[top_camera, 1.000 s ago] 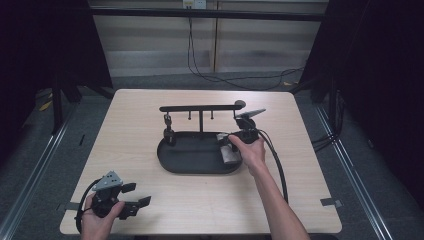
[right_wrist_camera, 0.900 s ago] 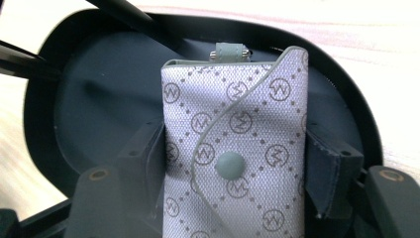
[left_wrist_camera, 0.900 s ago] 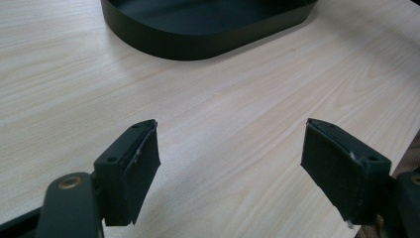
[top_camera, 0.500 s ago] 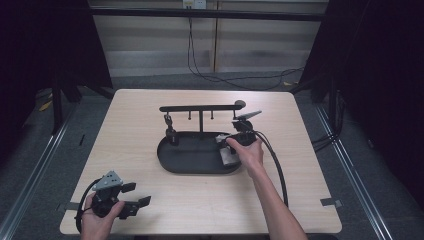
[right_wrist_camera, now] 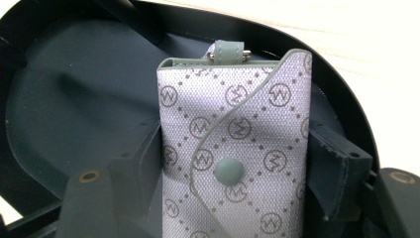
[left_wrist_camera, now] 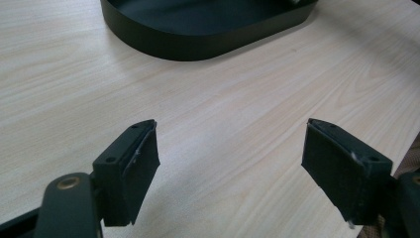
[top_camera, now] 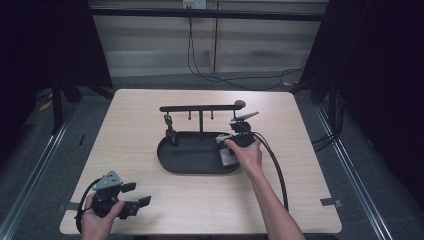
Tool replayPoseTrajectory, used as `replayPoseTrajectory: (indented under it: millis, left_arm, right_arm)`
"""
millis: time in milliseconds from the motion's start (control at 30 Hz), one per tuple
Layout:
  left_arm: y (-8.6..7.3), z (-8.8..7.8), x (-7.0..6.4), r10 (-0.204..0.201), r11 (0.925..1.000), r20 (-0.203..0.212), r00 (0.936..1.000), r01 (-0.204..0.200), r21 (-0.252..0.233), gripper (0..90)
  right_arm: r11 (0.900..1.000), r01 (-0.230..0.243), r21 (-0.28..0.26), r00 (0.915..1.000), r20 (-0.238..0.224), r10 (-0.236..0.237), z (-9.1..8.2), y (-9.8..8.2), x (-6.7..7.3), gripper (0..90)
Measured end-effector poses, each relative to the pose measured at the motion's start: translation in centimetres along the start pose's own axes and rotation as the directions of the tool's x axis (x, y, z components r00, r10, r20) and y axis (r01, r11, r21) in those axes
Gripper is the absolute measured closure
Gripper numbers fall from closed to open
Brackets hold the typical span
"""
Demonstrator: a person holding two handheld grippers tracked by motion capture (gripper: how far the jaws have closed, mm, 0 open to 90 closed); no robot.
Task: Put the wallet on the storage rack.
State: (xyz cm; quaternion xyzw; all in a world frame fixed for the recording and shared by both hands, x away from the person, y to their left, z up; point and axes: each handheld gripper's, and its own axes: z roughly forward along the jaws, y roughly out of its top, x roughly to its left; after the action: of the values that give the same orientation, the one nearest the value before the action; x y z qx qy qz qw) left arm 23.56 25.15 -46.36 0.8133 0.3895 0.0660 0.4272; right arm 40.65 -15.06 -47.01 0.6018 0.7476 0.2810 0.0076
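The right hand-held gripper (right_wrist_camera: 233, 173) stands over the right end of the tray (top_camera: 172, 162), and a small key pouch (right_wrist_camera: 235, 148) lies between its jaws. The pouch is of woven grey-white cloth with a printed pattern of dots and round monograms, edged in dull green, with a curved flap, a round green snap and a short green loop on a metal pin at its top. The jaws have just been opening; the left one lies against the cloth edge, the right one shows a thin gap (whether any pad presses, I cannot tell). The lower part of the pouch is cut off by the frame.

The tray is an oval of matte black material with a low rim, and a thin black rack (top_camera: 200, 107) with small hooks rises from it. What hangs at the left hook is too small to make out.

The left hand-held gripper (left_wrist_camera: 230, 163) is wide open over the pale wood-grain bench (left_wrist_camera: 237, 99), at its near left corner, with nothing between the flat black pads.
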Motion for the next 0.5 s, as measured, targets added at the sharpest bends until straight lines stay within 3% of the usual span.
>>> replayPoseTrajectory:
  millis: [267, 500]
  left_arm:
    - [0.01, 0.06, 0.09, -0.003, 1.0, 0.008, 1.0, 0.003, 0.002, 22.1]
    - [-0.01, 0.01, 0.22, -0.009, 1.0, 0.005, 0.9999, 0.009, 0.0, 22.0]
  right_arm:
    - [1.0, 0.005, -0.007, 1.0, 0.004, -0.005, 0.0, -0.1, 0.07, 26.7]
    - [0.999, 0.025, -0.031, 0.9995, -0.019, -0.026, -0.61, -0.07, 0.24, 17.0]
